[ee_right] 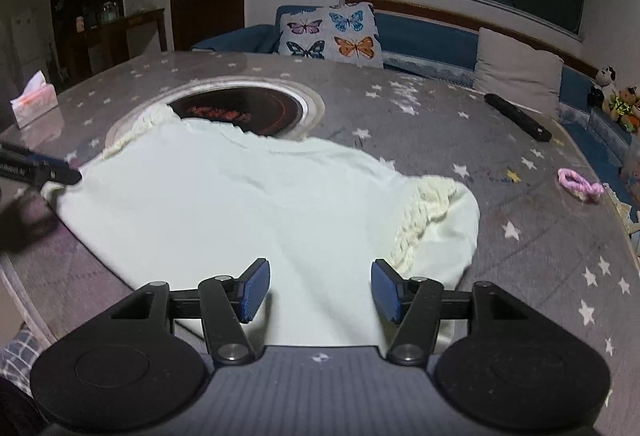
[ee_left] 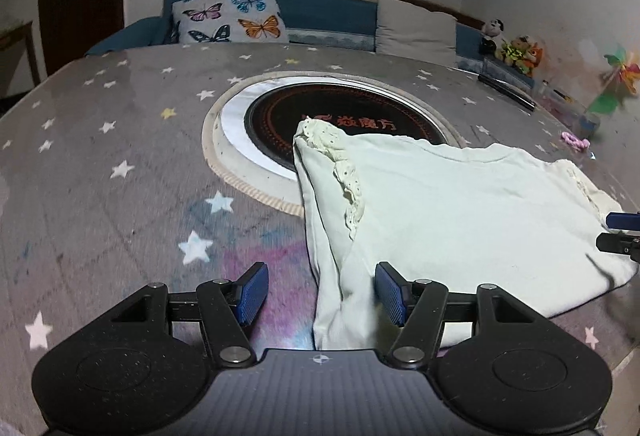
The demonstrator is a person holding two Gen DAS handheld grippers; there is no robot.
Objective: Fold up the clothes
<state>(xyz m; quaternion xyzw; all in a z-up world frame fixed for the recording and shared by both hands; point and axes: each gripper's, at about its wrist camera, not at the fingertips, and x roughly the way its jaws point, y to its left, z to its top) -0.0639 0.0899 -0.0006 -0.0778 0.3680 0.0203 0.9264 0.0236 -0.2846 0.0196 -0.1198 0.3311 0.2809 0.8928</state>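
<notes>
A pale cream top [ee_left: 460, 204] with lace-trimmed sleeves lies spread on the star-patterned table. In the left wrist view my left gripper [ee_left: 322, 294] is open at the garment's near left corner, and the folded left edge of the cloth runs between its blue pads [ee_left: 252, 292]. A lace sleeve [ee_left: 340, 164] lies turned in over the body. In the right wrist view my right gripper [ee_right: 320, 290] is open low over the top [ee_right: 240, 196] at its near hem, with cloth between the fingers. The other lace sleeve [ee_right: 424, 216] lies just ahead on the right. Each gripper shows at the edge of the other's view.
An inset round cooktop [ee_left: 340, 116] sits mid-table, partly under the top. A black remote [ee_right: 516, 118] and a pink hair tie [ee_right: 580, 186] lie to the right, a tissue box [ee_right: 32, 104] at far left. A sofa with a butterfly cushion [ee_right: 332, 30] stands behind the table.
</notes>
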